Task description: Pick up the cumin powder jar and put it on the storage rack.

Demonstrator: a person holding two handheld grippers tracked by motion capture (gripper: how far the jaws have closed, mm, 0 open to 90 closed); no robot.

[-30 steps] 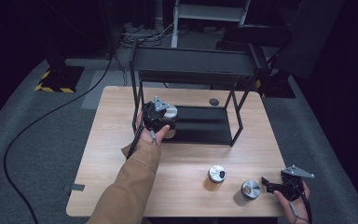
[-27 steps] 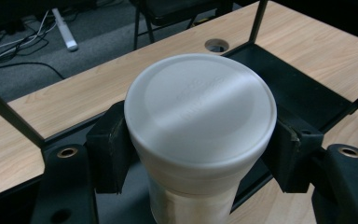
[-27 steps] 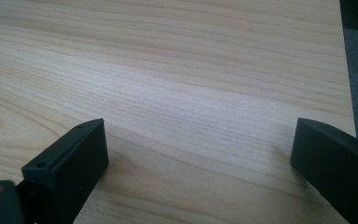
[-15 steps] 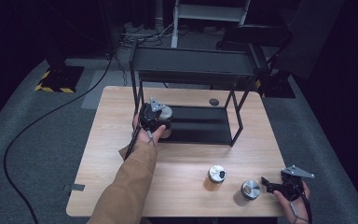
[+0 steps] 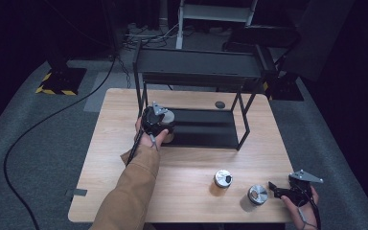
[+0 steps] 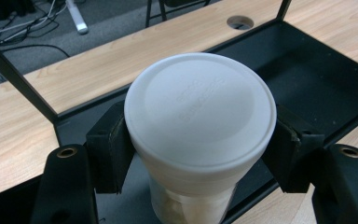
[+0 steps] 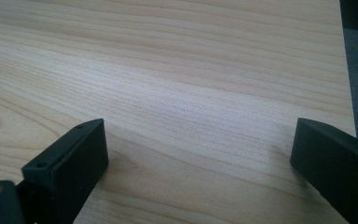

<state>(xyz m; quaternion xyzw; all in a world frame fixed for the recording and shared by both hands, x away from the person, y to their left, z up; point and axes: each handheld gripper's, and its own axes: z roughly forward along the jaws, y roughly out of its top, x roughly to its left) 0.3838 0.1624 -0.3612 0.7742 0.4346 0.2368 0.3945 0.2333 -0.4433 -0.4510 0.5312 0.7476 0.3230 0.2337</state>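
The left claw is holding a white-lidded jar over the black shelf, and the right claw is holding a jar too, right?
Not quite. The right claw is open and empty over bare table, as the right gripper view shows. The left claw does hold the white-lidded jar over the black shelf.

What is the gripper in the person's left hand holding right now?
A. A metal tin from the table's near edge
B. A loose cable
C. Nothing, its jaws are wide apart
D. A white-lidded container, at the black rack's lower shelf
D. In the left gripper view, the left gripper has its jaws pressed on both sides of the white-lidded container, with the lower shelf of the black rack beneath and behind it.
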